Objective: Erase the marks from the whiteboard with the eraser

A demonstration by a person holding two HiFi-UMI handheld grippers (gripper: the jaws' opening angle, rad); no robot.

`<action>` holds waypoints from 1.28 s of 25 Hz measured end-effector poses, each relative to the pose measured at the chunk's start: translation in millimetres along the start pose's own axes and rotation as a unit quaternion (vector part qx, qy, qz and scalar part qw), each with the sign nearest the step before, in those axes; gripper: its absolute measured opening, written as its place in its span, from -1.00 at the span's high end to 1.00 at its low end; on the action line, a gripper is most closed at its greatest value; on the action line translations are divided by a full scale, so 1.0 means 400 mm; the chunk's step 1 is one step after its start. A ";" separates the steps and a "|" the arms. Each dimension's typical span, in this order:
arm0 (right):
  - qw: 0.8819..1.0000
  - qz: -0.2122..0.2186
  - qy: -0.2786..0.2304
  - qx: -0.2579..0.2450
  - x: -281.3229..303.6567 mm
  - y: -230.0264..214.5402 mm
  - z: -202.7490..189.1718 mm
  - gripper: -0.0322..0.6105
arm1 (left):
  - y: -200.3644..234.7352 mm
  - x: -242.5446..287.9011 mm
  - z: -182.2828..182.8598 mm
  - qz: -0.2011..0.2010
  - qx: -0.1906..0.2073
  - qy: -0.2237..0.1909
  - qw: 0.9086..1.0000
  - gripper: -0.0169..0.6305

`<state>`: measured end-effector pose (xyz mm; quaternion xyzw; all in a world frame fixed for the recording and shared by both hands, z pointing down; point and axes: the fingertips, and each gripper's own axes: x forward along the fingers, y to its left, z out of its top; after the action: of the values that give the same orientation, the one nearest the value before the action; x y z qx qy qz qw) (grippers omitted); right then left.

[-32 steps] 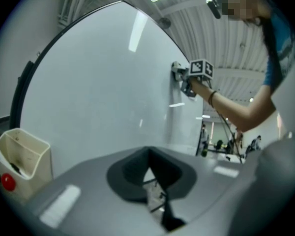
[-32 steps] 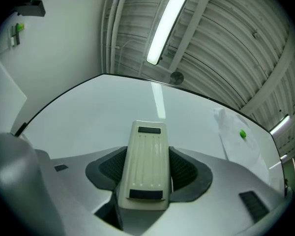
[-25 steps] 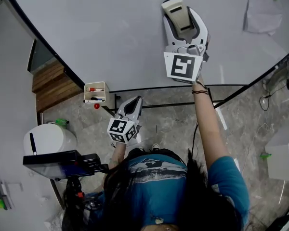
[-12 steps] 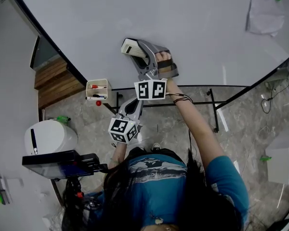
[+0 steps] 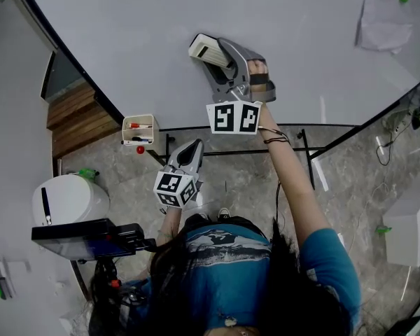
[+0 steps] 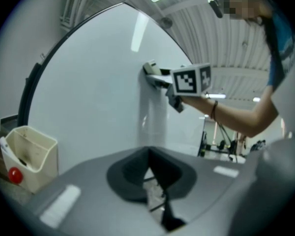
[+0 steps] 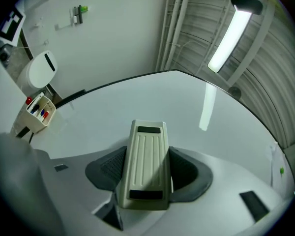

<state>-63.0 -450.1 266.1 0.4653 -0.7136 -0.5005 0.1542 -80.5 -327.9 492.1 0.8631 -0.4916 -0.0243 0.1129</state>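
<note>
The right tool clamps the eraser, long axis toward 10 o'clock, against the whiteboard. The left tool, closed on nothing, hangs farther off at 7 o'clock.

I had the eraser, a cream block with a ribbed back and two dark strips, clamped lengthwise in the right gripper, its far end against the whiteboard. The whiteboard stood upright, pale grey, glossy, with a black edge at left.
</note>
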 end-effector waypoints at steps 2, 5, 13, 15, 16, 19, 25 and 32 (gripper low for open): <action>1.000 -0.013 0.000 0.009 -0.005 -0.083 -0.001 0.08 | -0.013 0.006 0.004 -0.007 0.001 0.001 1.000 0.94; 0.999 -0.038 0.003 0.024 -0.020 -0.206 -0.010 0.08 | -0.034 0.013 0.002 -0.021 0.004 0.004 1.000 0.94; 0.990 -0.099 0.001 0.097 -0.070 -0.478 -0.072 0.08 | -0.059 0.019 0.002 -0.039 0.007 0.005 0.999 0.94; 0.986 -0.114 -0.002 0.122 -0.083 -0.535 -0.097 0.08 | -0.057 0.017 0.000 -0.037 0.005 0.005 0.999 0.94; 0.983 -0.123 -0.001 0.138 -0.091 -0.564 -0.114 0.08 | -0.055 0.016 -0.001 -0.036 0.005 0.005 0.999 0.94; 0.971 -0.147 0.001 0.188 -0.118 -0.639 -0.156 0.08 | -0.050 0.013 -0.004 -0.035 0.005 0.006 0.999 0.94; 0.962 -0.173 0.000 0.210 -0.128 -0.666 -0.173 0.08 | -0.044 0.010 -0.006 -0.032 0.003 0.006 0.999 0.94; 0.946 -0.207 0.002 0.248 -0.129 -0.653 -0.185 0.08 | -0.038 0.011 -0.007 -0.028 0.001 0.005 1.000 0.94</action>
<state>147.5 -467.3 88.1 0.6276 -0.7027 -0.3275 -0.0717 -64.9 -323.6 491.9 0.8767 -0.4667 -0.0226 0.1142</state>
